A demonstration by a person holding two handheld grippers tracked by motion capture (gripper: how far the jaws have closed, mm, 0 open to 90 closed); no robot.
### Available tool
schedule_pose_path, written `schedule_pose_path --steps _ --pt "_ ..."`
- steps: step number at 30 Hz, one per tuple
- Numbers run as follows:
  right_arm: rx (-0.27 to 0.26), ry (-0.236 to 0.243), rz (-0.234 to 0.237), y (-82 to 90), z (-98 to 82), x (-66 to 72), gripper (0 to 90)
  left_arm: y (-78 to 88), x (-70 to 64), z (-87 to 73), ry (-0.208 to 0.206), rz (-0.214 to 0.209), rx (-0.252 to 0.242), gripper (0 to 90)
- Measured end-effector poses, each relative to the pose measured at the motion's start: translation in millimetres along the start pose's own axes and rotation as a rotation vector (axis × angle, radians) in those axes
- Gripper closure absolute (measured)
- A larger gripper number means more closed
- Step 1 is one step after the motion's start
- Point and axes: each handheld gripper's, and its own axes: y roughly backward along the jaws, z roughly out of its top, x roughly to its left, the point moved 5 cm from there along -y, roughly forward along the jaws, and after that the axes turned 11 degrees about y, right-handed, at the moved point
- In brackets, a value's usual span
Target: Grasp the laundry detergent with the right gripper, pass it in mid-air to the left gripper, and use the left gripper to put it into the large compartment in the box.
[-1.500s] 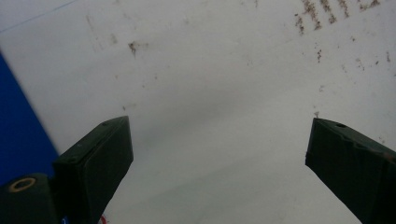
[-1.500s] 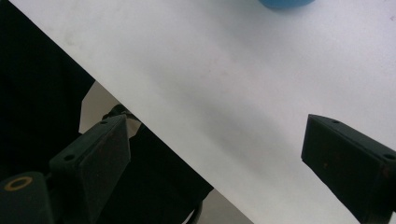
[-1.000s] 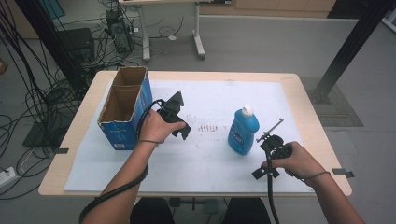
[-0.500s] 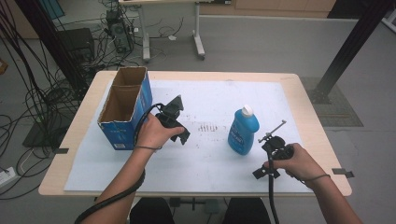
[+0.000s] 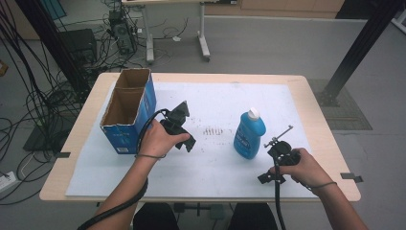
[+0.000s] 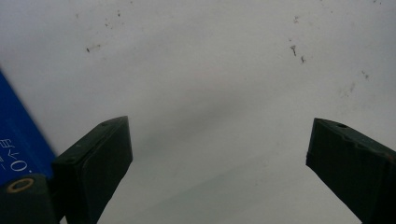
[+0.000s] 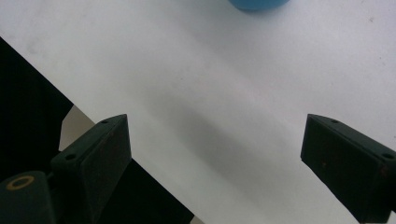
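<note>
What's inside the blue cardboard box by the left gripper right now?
The blue cardboard box stands open-topped, with two compartments. What shows of both is bare brown cardboard, no item in sight. Its near wall hides the lower front of the nearer compartment.

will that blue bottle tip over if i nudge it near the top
Probably: the blue bottle stands upright, tall on a small base, so a high push may topple it. Its plastic looks smooth, so fingers could slip. How full it is can't be seen.

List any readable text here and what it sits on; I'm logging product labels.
Box: white print on its blue front, too small to read from above.
Box side beside the left gripper: white characters, cut off and blurred, perhaps "0", not readable.
Bottle: label with pale print, too blurred to read.
</note>
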Motion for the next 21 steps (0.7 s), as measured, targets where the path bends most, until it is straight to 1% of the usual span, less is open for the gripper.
schedule_pose_path --steps 8,12,21 --pt "-0.021 -0.005 -0.005 -3.3 -1.4 -0.7 8.1 -0.6 -2.0 -3.4 -0.004 -0.013 -0.006 7.3" --pt "-0.033 -0.003 -0.016 -4.9 -2.6 -1.6 7.9 -0.9 -2.2 -5.5 -0.009 -0.014 -0.003 7.3" --pt "-0.084 -0.005 -0.03 -7.5 -4.2 -4.1 7.9 -1.4 -2.9 -7.4 -0.015 -0.018 -0.005 7.3"
